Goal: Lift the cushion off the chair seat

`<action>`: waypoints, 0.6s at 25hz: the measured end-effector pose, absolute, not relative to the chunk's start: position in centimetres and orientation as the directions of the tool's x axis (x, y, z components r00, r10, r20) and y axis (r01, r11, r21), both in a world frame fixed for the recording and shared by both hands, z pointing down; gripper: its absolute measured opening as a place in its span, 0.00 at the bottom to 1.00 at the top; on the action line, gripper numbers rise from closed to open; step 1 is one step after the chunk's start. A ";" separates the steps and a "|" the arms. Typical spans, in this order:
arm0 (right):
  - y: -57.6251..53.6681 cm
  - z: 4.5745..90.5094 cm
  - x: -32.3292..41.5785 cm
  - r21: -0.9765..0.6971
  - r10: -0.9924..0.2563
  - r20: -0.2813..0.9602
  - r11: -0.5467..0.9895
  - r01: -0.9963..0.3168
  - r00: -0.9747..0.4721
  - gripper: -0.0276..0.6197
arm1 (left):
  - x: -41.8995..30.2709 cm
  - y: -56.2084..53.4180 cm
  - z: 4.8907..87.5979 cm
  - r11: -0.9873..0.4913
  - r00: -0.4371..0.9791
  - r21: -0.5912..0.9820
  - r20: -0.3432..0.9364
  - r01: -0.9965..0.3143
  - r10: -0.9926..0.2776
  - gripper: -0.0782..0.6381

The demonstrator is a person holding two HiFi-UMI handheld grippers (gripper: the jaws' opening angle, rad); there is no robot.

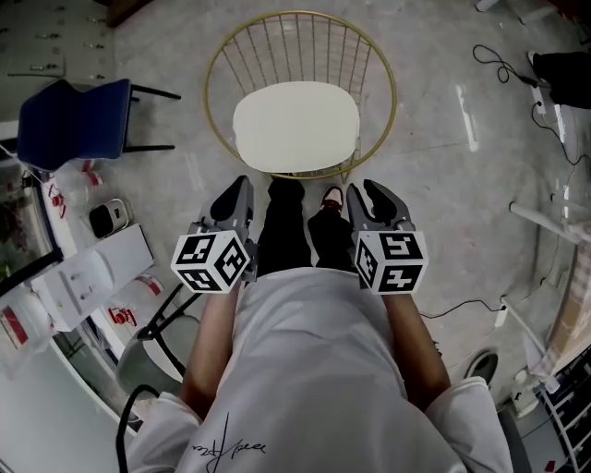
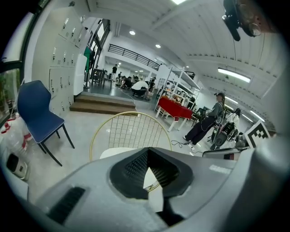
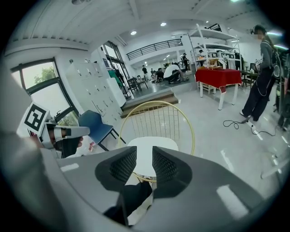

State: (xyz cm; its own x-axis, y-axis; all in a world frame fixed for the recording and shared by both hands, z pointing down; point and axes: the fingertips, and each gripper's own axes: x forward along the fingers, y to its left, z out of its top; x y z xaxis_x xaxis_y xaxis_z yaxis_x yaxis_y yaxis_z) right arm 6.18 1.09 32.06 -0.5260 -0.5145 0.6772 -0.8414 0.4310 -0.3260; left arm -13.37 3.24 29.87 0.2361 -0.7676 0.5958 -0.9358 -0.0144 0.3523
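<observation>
The left gripper (image 1: pixel 242 185) has its jaws pressed together on nothing. The right gripper (image 1: pixel 371 188) has its jaws spread, with nothing between them. Both hover short of the white cushion (image 1: pixel 295 127), which lies untouched, filling the seat of the gold wire chair (image 1: pixel 297 48).

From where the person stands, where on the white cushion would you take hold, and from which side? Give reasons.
Probably the near front edge of the cushion, coming in low from the person's side. It lies flat on the seat, and the gold wire backrest rings its far edge and both sides, so only the front is open. The left gripper is shut; open it first.
</observation>
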 end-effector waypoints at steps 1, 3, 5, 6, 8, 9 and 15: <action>1.0 32.2 5.8 -0.324 -0.512 0.681 0.431 -0.842 -0.524 0.22 | -13.6 3.2 30.2 -0.020 0.243 0.351 0.604 -0.936 -0.759 0.11; 0.6 32.6 5.1 -0.316 -0.510 0.685 0.435 -0.843 -0.520 0.21 | -14.2 2.6 30.9 -0.028 0.253 0.351 0.616 -0.936 -0.746 0.11; 0.3 33.2 4.7 -0.316 -0.505 0.692 0.429 -0.846 -0.515 0.22 | -14.9 2.0 31.4 -0.028 0.254 0.349 0.624 -0.937 -0.739 0.11; 0.2 33.5 4.5 -0.320 -0.502 0.696 0.423 -0.848 -0.513 0.22 | -15.3 1.8 31.6 -0.025 0.252 0.346 0.630 -0.938 -0.735 0.11; 0.0 34.1 4.1 -0.322 -0.496 0.706 0.411 -0.853 -0.505 0.22 | -15.9 1.4 32.2 -0.021 0.248 0.340 0.642 -0.940 -0.725 0.11; -0.2 34.4 4.0 -0.321 -0.493 0.711 0.406 -0.856 -0.501 0.22 | -16.2 1.1 32.5 -0.020 0.248 0.338 0.649 -0.941 -0.719 0.11; -1.8 35.9 3.3 -0.321 -0.493 0.733 0.357 -0.877 -0.469 0.24 | -18.1 -0.6 34.8 -0.087 0.229 0.232 0.706 -0.969 -0.670 0.12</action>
